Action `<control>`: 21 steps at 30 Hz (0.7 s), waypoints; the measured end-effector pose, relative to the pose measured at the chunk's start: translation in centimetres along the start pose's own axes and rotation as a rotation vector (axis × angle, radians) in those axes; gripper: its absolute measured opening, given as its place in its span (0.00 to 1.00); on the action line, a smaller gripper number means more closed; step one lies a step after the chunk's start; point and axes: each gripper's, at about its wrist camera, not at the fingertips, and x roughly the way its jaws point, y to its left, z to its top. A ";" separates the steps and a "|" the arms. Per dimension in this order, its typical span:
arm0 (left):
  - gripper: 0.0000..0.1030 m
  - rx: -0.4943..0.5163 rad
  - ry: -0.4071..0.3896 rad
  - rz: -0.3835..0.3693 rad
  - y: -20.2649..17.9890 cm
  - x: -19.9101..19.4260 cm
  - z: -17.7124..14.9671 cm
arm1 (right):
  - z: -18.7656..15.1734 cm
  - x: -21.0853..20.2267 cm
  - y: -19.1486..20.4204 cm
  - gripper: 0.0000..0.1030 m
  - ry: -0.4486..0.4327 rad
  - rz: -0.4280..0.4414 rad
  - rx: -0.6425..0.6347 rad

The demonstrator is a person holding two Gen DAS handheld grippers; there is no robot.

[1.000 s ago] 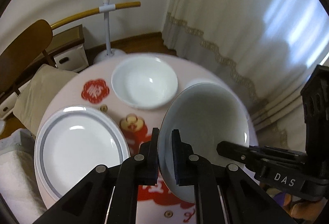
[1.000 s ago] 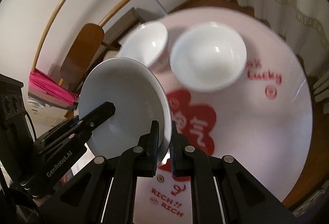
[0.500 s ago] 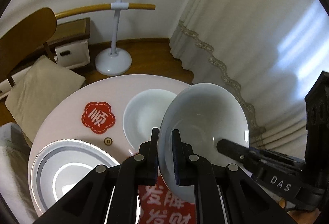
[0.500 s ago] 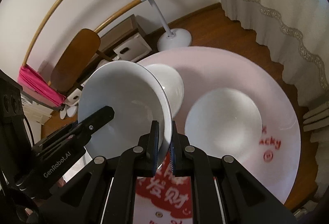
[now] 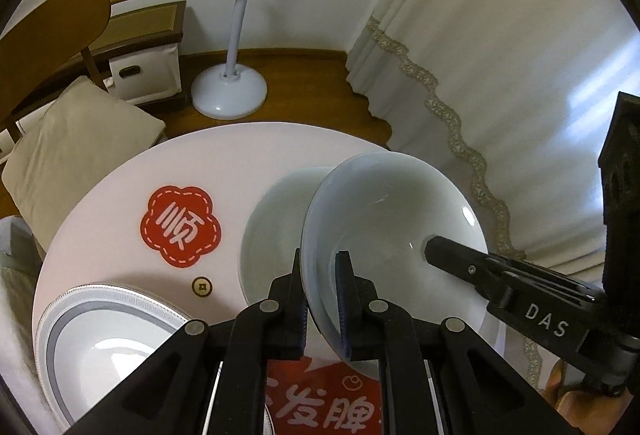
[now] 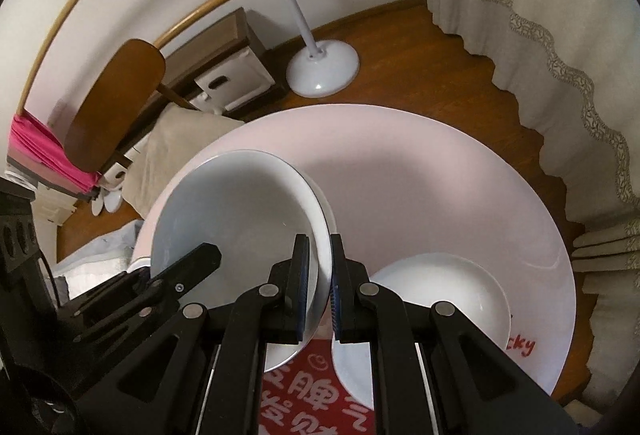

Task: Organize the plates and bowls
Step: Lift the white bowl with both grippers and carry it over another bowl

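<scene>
Bowl carried across the table

Held bowl (image 5: 392, 219) now overlaps the far bowl (image 5: 272, 235), covering most of it; the plate (image 5: 100, 347) slides low-left, and the second bowl (image 6: 432, 299) drops toward the frame's bottom.

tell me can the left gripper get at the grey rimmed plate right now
Probably not: the left gripper is shut on a held bowl that the right gripper also grips. The grey-rimmed plate itself lies uncovered on the table.
</scene>
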 end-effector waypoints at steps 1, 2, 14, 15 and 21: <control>0.08 -0.003 0.003 0.001 0.0 0.2 0.1 | 0.1 0.3 0.0 0.08 0.006 -0.003 0.000; 0.08 -0.004 0.006 0.002 0.1 0.2 0.0 | 0.2 0.5 0.0 0.08 0.010 -0.007 -0.001; 0.08 -0.021 0.034 0.004 0.6 1.7 -0.1 | 0.8 2.3 0.1 0.09 0.033 -0.053 -0.023; 0.08 -0.023 0.035 0.002 0.7 1.8 0.0 | 0.8 2.5 0.0 0.09 0.035 -0.053 -0.021; 0.09 -0.021 0.045 0.018 1.0 2.2 -0.1 | 0.8 3.5 -0.3 0.11 0.050 -0.032 -0.009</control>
